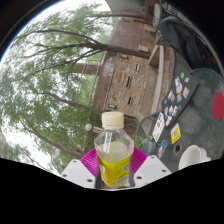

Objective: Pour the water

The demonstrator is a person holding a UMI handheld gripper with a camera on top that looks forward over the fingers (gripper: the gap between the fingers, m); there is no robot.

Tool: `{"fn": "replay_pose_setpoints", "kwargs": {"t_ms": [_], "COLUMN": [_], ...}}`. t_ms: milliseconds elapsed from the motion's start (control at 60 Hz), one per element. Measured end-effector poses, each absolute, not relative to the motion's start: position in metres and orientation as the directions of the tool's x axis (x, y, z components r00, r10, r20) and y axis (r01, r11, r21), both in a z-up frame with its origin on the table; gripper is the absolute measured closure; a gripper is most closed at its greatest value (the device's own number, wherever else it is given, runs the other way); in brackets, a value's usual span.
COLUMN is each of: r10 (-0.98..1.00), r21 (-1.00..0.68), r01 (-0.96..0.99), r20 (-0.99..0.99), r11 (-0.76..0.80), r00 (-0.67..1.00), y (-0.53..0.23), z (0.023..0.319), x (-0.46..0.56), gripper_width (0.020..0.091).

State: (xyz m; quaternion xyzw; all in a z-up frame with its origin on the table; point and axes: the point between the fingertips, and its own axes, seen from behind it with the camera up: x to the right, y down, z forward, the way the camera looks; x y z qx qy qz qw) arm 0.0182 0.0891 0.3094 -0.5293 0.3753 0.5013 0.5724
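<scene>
A bottle (114, 150) of yellowish liquid is pinched upright between the pads of the gripper (114, 172), cap on. It is held lifted, trees (50, 70) beyond, presumably carried level to prevent spilling before pouring.

White cap, yellow-green bottle

Bottle (114, 152) clear with yellow label, magenta pads (92, 166) at 9 and 3 o'clock of it.

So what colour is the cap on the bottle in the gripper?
White: the cap tops the bottle, seen in the gripper view.
</scene>
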Motion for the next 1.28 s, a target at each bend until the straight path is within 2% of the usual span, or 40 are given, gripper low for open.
{"fn": "replay_pose_setpoints", "kwargs": {"t_ms": [33,67,117,150,200,267,450,617,633,650,700,783,833,883,917,1083,1283], "r10": [0.165,0.114,0.002,-0.071,-0.165,-0.223,-0.217,-0.194,-0.195,-0.205,-0.222,-0.225,-0.248,-0.252,-0.270,-0.348,-0.423], "r21": [-0.437,-0.627,-0.837,-0.914,-0.965,-0.988,-0.996,-0.978,-0.985,-0.989,-0.986,-0.981,-0.957,-0.942,-0.939,-0.916,-0.883], "r01": [-0.898,-0.768,-0.515,-0.361,-0.206,-0.111,-0.055,-0.040,-0.029,-0.028,-0.044,-0.047,-0.096,-0.138,-0.161,-0.242,-0.249], "r20": [-0.884,-0.760,-0.524,-0.379,-0.232,-0.133,-0.037,0.001,0.006,0.003,-0.007,-0.004,-0.026,-0.060,-0.077,-0.124,-0.065], "r11": [0.045,0.132,0.183,0.184,0.160,0.108,-0.076,-0.204,-0.172,-0.148,-0.162,-0.186,-0.272,-0.305,-0.303,-0.320,-0.397], "r00": [0.438,0.640,0.852,0.923,0.959,0.966,0.975,0.981,0.981,0.979,0.975,0.974,0.968,0.966,0.960,0.929,0.904], "y": [0.076,0.073,0.059,0.056,0.048,0.042,0.053,0.043,0.040,0.045,0.037,0.038,0.024,0.014,0.002,-0.076,-0.200], "z": [0.327,0.330,0.325,0.309,0.278,0.226,0.058,-0.033,-0.032,-0.017,-0.024,-0.023,-0.046,-0.050,-0.046,0.003,0.063], "x": [0.056,0.092,0.140,0.171,0.215,0.255,0.305,0.319,0.323,0.318,0.325,0.324,0.330,0.322,0.322,0.285,0.219], "gripper_width": [0.0715,0.0698,0.0677,0.0677,0.0680,0.0680,0.0681,0.0673,0.0674,0.0676,0.0642,0.0517,0.0413,0.0308,0.0273,0.0273,0.0275]}}
